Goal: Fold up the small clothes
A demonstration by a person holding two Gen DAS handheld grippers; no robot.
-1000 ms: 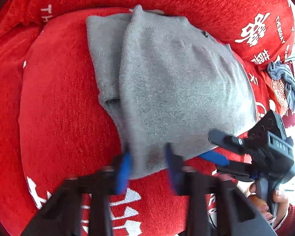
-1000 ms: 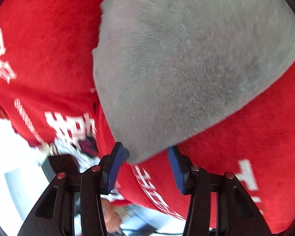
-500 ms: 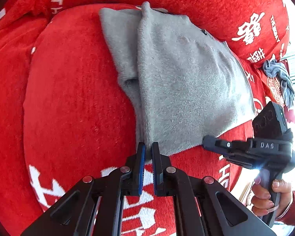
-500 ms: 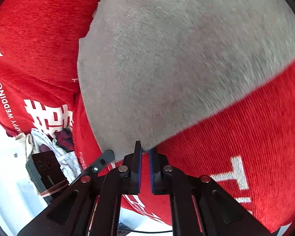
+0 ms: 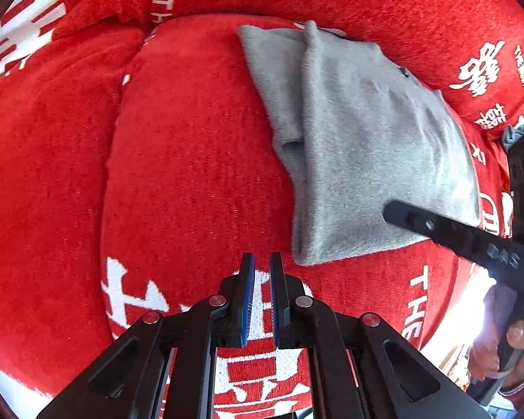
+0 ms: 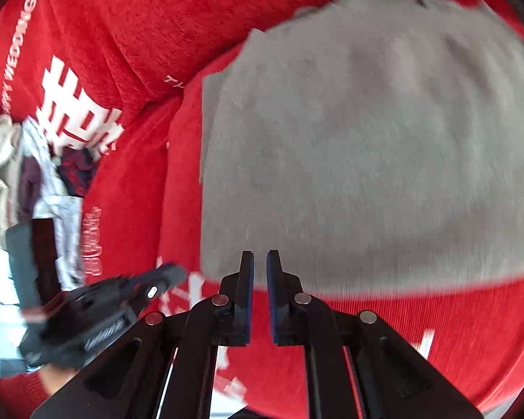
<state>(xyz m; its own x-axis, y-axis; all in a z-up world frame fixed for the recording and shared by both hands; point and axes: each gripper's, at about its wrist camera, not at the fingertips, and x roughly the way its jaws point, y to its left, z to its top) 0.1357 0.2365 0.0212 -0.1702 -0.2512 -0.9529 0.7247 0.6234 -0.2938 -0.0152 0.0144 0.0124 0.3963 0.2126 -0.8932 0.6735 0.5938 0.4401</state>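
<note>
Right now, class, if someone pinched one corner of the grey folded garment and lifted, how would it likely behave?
The grey folded garment would probably droop and unfold, since its soft layers lie loosely stacked. It looks light and fuzzy, so it should grip rather than slide on the red cover.

Grey garment lies folded (blurred) on red cover.

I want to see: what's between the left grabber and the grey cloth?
Only bare red cover separates the left hand-held gripper from the grey garment, per the left wrist view.
</note>
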